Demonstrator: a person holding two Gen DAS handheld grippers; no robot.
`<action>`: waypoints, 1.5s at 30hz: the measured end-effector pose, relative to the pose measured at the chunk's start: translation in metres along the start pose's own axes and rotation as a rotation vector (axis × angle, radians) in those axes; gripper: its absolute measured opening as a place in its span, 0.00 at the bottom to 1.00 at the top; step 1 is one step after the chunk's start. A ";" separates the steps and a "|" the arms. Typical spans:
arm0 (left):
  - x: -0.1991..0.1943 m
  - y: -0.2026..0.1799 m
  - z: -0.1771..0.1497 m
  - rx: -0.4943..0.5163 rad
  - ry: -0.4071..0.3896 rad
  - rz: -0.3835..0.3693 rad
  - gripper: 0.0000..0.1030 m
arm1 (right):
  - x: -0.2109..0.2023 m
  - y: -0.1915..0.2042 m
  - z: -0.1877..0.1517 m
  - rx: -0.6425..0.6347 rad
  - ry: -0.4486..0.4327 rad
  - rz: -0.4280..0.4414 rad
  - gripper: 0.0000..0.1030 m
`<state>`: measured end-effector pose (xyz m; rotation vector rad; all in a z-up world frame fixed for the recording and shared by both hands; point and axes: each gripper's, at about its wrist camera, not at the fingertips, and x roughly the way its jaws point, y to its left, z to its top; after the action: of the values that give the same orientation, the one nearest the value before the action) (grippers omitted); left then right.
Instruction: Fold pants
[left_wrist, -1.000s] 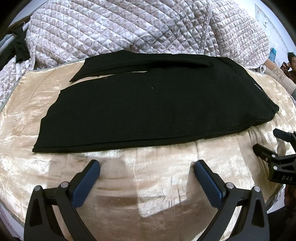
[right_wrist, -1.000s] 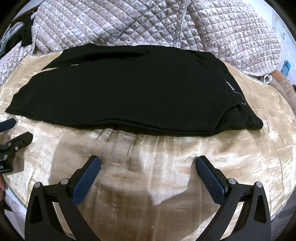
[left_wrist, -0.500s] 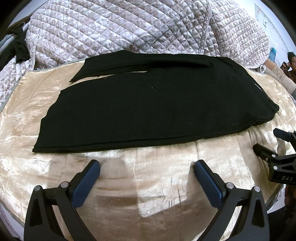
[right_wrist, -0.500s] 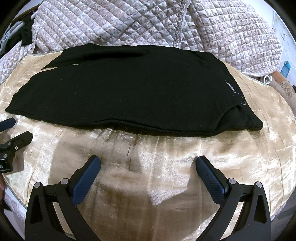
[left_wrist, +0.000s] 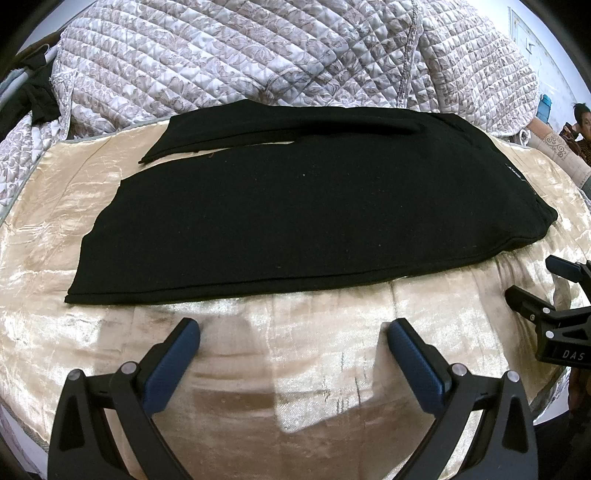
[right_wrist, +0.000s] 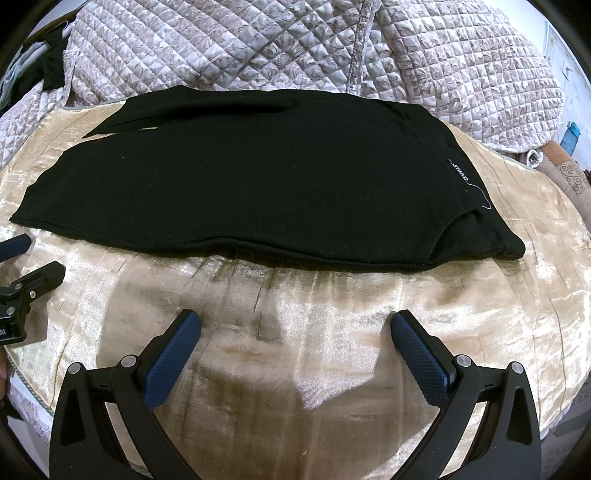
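Note:
Black pants (left_wrist: 295, 218) lie flat on a golden satin bedspread (left_wrist: 280, 354), legs laid one over the other and pointing left, waistband at the right. They also show in the right wrist view (right_wrist: 258, 192), with a small white label (right_wrist: 460, 171) near the waist. My left gripper (left_wrist: 293, 332) is open and empty, hovering over the bedspread just in front of the pants' near edge. My right gripper (right_wrist: 295, 325) is open and empty, also in front of the near edge, and shows at the right of the left wrist view (left_wrist: 546, 295).
A quilted grey-white blanket (left_wrist: 258, 59) is heaped behind the pants. A person (left_wrist: 580, 122) sits at the far right. Dark clothing (left_wrist: 33, 99) hangs at the far left. The left gripper shows at the left edge of the right wrist view (right_wrist: 26, 266).

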<state>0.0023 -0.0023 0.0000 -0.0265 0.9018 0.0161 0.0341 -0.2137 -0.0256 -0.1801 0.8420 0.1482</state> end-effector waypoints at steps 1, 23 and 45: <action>0.000 0.000 0.000 0.001 0.000 0.001 1.00 | 0.000 -0.001 0.000 0.000 0.000 0.000 1.00; -0.001 0.000 -0.001 -0.002 -0.007 -0.001 1.00 | 0.001 -0.002 -0.001 -0.003 0.002 0.000 1.00; -0.007 0.006 0.002 -0.048 -0.015 -0.069 0.98 | -0.015 -0.016 0.007 0.071 -0.037 0.048 1.00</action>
<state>-0.0006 0.0037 0.0071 -0.1022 0.8849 -0.0265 0.0329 -0.2290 -0.0078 -0.0904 0.8139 0.1660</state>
